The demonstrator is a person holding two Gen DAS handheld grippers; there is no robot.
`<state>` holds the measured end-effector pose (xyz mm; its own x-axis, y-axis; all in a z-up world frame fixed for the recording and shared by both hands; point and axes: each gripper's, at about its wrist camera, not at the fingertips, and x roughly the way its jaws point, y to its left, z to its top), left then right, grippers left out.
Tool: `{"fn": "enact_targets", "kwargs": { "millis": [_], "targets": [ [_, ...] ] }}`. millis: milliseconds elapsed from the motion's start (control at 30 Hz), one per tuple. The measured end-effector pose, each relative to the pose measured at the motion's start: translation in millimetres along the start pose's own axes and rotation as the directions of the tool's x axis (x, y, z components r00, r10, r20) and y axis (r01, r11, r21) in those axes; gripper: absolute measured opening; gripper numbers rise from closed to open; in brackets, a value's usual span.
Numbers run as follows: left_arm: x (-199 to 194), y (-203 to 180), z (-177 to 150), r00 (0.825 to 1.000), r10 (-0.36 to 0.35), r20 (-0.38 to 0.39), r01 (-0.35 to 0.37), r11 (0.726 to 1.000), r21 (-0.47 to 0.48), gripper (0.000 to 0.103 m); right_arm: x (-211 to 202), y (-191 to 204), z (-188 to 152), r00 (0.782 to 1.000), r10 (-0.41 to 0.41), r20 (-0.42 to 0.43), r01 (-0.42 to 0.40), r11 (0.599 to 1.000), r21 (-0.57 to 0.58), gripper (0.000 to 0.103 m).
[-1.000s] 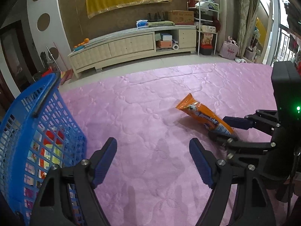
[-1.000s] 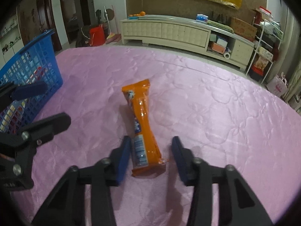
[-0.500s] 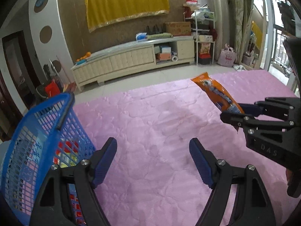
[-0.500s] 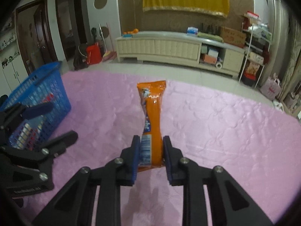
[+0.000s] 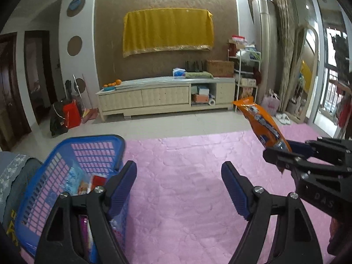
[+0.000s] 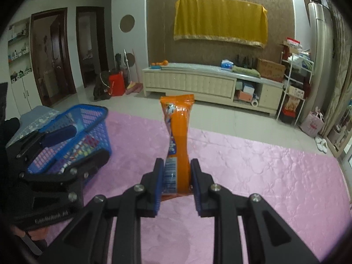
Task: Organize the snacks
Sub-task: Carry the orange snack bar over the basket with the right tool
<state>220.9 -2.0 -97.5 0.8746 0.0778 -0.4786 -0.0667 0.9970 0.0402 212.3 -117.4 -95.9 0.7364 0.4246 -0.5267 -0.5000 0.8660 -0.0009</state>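
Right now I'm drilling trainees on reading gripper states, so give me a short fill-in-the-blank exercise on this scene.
1. The right gripper is shut on the ____ snack packet.
2. The left gripper's jaws stand ____.
3. The snacks already sorted lie in the ____ basket.
4. The bed cover is ____.

Missing words: orange; open; blue; pink
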Motion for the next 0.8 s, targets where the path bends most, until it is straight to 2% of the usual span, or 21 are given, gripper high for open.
{"fn": "enact_targets", "kwargs": {
  "millis": [467, 567, 800],
  "targets": [
    [-68.1, 44.0, 5.5, 0.994, 0.044, 0.098, -0.041, 0.999, -0.026, 0.078, -33.3, 61.1, 24.5, 0.995, 0.065, 0.077, -0.060, 0.996, -0.069, 0.028],
    [-81.4, 57.1, 6.0, 0.992, 0.056, 0.109, -0.052, 0.998, -0.038, 0.078, -36.9, 71.9, 31.8, 0.991, 0.099, 0.092, -0.093, 0.994, -0.061, 0.028],
    [-99.5, 92.4, -0.2, 0.983, 0.140, 0.118, -0.133, 0.989, -0.065, 0.078, -32.1, 107.7, 39.8, 0.984, 0.161, 0.082, -0.154, 0.985, -0.083, 0.028]
  ]
}}
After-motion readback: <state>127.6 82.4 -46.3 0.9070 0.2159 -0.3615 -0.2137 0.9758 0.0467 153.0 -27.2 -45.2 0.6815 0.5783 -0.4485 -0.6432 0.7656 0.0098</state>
